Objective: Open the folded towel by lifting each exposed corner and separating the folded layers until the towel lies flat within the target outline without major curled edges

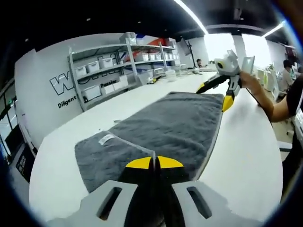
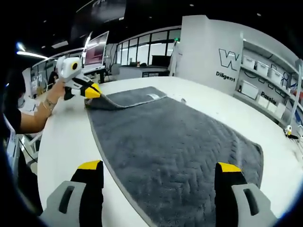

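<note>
A: Quick one. Where's your grey towel (image 2: 170, 142)?

B: It lies spread on the white table (image 2: 61, 142), long side running between your two hands. In the right gripper view it covers most of the surface ahead of you, its far end still doubled over, with a small white label (image 2: 153, 96) on that flap.

A: And your left gripper (image 1: 155, 163)?

B: In the left gripper view its yellow-tipped jaws are pressed together on the towel's near corner, a fold of cloth pinched up between them. The right gripper view shows the same tool at the far corner, with your hand (image 2: 56, 92) behind it and the edge raised off the table.

A: Your right gripper (image 2: 158, 172)?

B: Jaws spread wide, nothing between them, hovering above the towel's end. Seen from the left gripper view, it hangs just above the far corner.

A: Background?

B: Shelves (image 1: 118, 66) with white bins along the wall.
</note>
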The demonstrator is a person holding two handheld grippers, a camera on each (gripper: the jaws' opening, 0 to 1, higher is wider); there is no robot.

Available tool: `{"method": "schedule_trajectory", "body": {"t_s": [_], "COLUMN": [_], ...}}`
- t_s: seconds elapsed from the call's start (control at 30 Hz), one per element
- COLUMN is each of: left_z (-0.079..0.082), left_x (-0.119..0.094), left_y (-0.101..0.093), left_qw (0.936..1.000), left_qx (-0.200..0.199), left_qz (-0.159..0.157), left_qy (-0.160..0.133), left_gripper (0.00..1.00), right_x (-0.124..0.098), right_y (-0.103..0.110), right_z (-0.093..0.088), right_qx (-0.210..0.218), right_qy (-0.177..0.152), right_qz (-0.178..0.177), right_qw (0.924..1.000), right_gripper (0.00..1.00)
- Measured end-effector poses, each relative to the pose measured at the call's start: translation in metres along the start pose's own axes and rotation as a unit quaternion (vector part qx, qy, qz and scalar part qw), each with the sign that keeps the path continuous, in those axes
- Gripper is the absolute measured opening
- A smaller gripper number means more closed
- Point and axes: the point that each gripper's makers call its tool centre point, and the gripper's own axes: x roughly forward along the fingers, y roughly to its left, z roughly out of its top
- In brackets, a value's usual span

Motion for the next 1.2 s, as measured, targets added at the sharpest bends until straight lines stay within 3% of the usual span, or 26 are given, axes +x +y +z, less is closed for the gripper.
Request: {"method": "schedule_trajectory", "body": {"t_s": [0.27, 0.43, 0.63, 0.67, 0.9, 1.0, 1.2], "left_z": [-0.006, -0.016, -0.025, -0.032, -0.055, -0.07, -0.09], "left_x": [-0.034, -0.058, -0.077, -0.089, -0.109, -0.119, -0.133], "left_y": [0.047, 0.073, 0.091, 0.102, 0.117, 0.126, 0.135], "left_qw": [0.9946, 0.9847, 0.9741, 0.9656, 0.9452, 0.931, 0.9109], "left_qx": [0.01, 0.024, 0.035, 0.046, 0.068, 0.08, 0.092], "left_qz": [0.103, 0.171, 0.219, 0.248, 0.295, 0.32, 0.35], "left_qy": [0.005, 0.023, 0.042, 0.064, 0.122, 0.156, 0.199], "left_gripper": [0.03, 0.03, 0.03, 0.03, 0.03, 0.03, 0.03], "right_x": [0.001, 0.001, 0.001, 0.001, 0.002, 0.002, 0.004], "right_y": [-0.001, -0.001, -0.002, -0.002, -0.001, -0.001, -0.001], "right_z": [-0.001, -0.002, -0.002, -0.002, -0.003, -0.004, -0.008], "right_qx": [0.001, 0.002, 0.002, 0.003, 0.004, 0.005, 0.011], "right_qy": [0.002, 0.004, 0.005, 0.005, 0.006, 0.007, 0.012], "right_qz": [0.0, 0.002, 0.002, 0.002, 0.003, 0.003, 0.002], "right_qw": [1.0, 1.0, 1.0, 1.0, 1.0, 1.0, 0.9999], "right_gripper": [0.99, 0.99, 0.99, 0.99, 0.99, 0.99, 0.99]}}
